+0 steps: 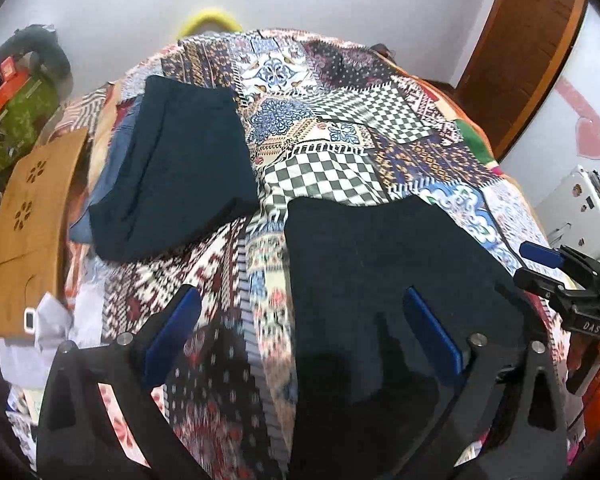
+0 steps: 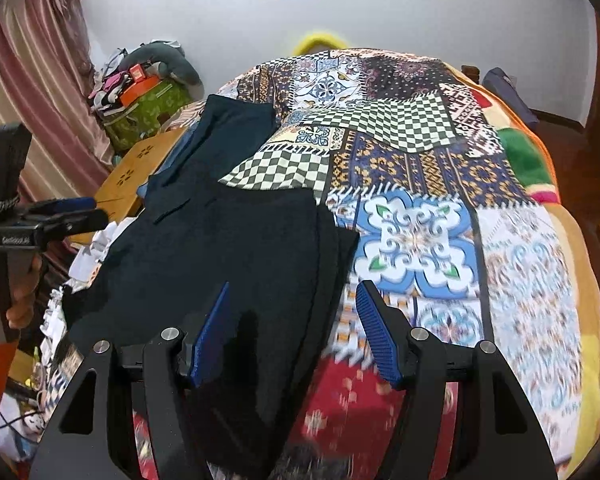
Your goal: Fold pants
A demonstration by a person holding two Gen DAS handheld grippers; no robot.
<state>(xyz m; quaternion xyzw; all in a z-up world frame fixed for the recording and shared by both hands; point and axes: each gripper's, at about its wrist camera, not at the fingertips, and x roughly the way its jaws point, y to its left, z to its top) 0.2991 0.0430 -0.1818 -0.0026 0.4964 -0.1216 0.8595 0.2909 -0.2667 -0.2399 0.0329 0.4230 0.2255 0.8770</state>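
A: Looking along the left hand-held gripper, I see its blue pads spread wide and empty above the bed; the dark pants lie under it toward 6 o'clock, their near end cut off by the frame.

B: The right hand-held gripper is released too, astride the pants' right edge (fabric blurred low down). Folded dark clothes sit at 11 o'clock, a blue layer beneath mostly hidden.
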